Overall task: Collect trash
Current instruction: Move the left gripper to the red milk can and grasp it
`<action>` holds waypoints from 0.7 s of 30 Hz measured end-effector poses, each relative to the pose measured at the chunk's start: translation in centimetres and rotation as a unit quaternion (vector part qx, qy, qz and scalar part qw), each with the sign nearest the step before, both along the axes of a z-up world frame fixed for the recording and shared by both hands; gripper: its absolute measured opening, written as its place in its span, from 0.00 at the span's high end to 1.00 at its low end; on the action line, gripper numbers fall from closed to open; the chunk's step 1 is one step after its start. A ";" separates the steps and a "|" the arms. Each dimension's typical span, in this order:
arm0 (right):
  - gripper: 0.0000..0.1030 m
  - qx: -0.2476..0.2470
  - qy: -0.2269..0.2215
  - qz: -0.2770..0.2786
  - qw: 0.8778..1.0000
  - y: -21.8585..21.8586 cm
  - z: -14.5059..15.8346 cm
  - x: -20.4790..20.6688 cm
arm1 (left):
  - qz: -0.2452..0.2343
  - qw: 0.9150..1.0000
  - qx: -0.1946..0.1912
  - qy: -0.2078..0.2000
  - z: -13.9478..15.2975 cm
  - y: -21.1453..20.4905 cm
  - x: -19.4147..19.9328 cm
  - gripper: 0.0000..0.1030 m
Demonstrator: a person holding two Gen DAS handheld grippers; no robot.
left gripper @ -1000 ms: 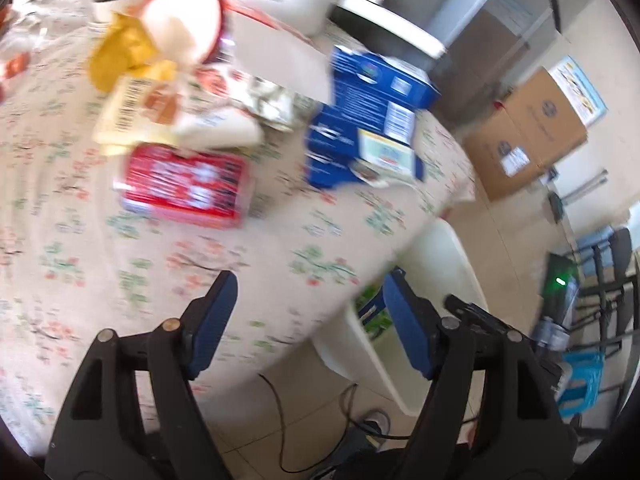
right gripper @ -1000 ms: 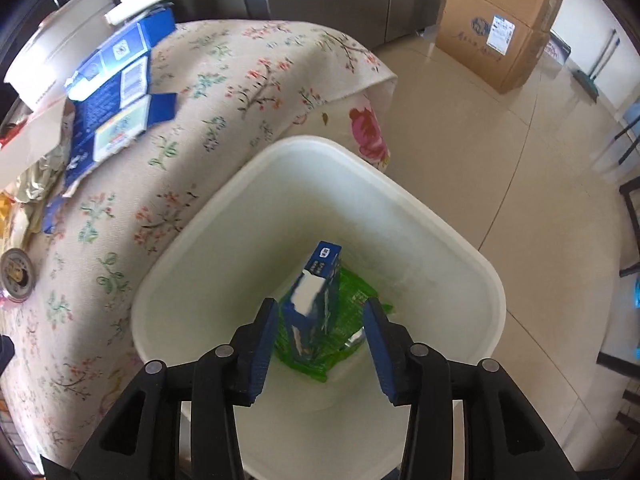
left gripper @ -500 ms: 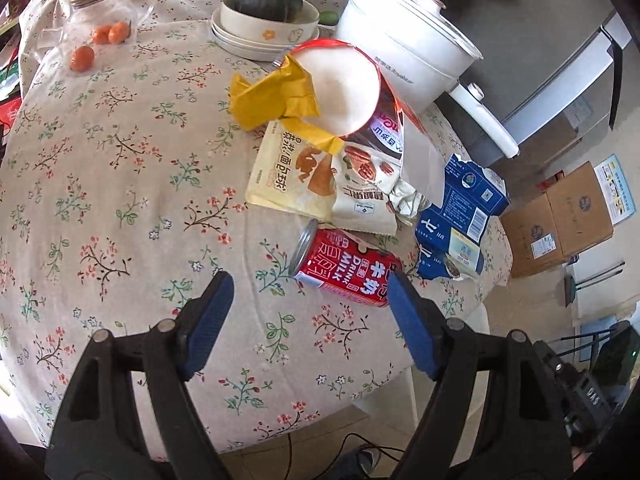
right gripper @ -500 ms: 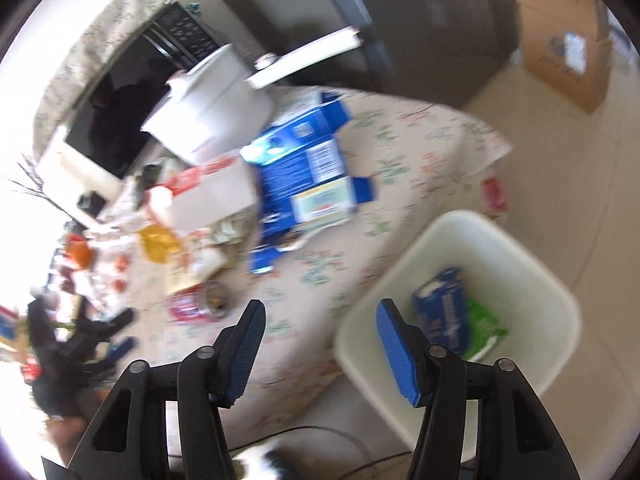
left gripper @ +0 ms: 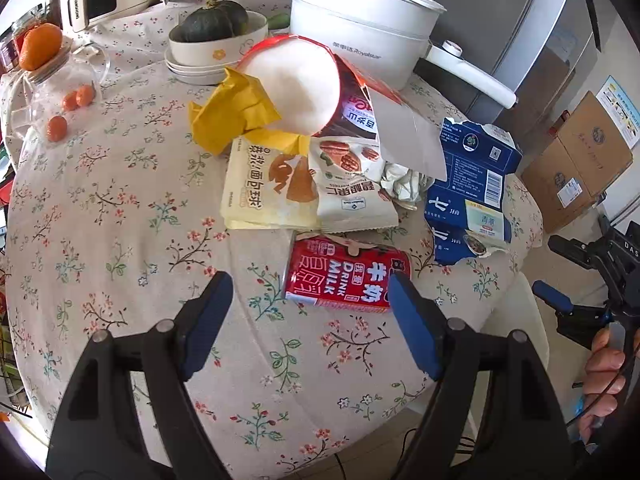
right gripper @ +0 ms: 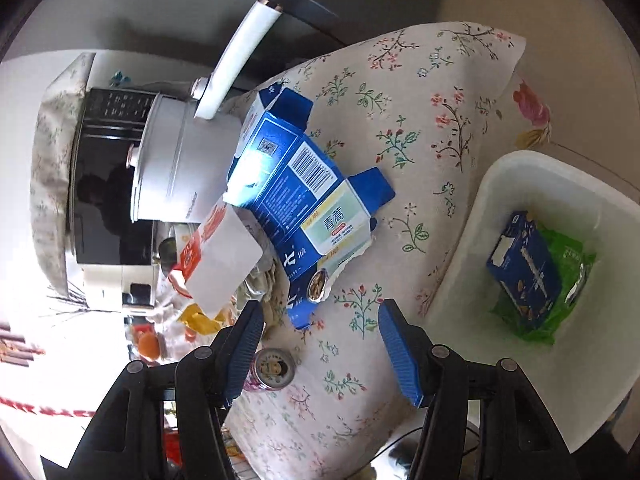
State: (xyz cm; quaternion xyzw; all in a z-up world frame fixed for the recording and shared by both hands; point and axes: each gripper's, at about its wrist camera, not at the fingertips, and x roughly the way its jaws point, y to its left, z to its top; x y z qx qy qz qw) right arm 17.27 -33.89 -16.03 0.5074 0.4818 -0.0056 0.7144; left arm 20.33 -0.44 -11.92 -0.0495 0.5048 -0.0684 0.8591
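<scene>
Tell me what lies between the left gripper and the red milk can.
Only bare flowered tablecloth separates the open left gripper from the red milk can, shown in the left wrist view.

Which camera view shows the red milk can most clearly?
The left wrist view: the red milk can lies on its side on the tablecloth, its whole printed side readable, just ahead of the open left gripper. The right wrist view shows only its round end, partly behind a finger of the right gripper.

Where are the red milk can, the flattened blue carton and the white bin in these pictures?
red milk can (left gripper: pixel 346 278): left wrist view, middle of its printed side.
flattened blue carton (right gripper: pixel 304 196): right wrist view, its central blue panel.
white bin (right gripper: pixel 516 168): right wrist view, bare upper wall.
</scene>
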 end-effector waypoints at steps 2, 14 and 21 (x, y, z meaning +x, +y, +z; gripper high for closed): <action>0.39 0.015 0.004 0.004 1.000 0.2 -0.6 0.4 | -0.016 1.000 0.009 0.007 -0.5 -0.7 0.4 0.22; 0.39 0.028 0.012 0.014 0.999 2.0 -2.2 1.9 | -0.022 0.999 0.032 0.019 -1.7 -2.1 2.4 0.22; 0.39 0.038 0.001 0.007 0.999 2.2 -2.6 2.6 | -0.055 0.998 0.037 0.019 -1.8 -3.8 2.0 0.21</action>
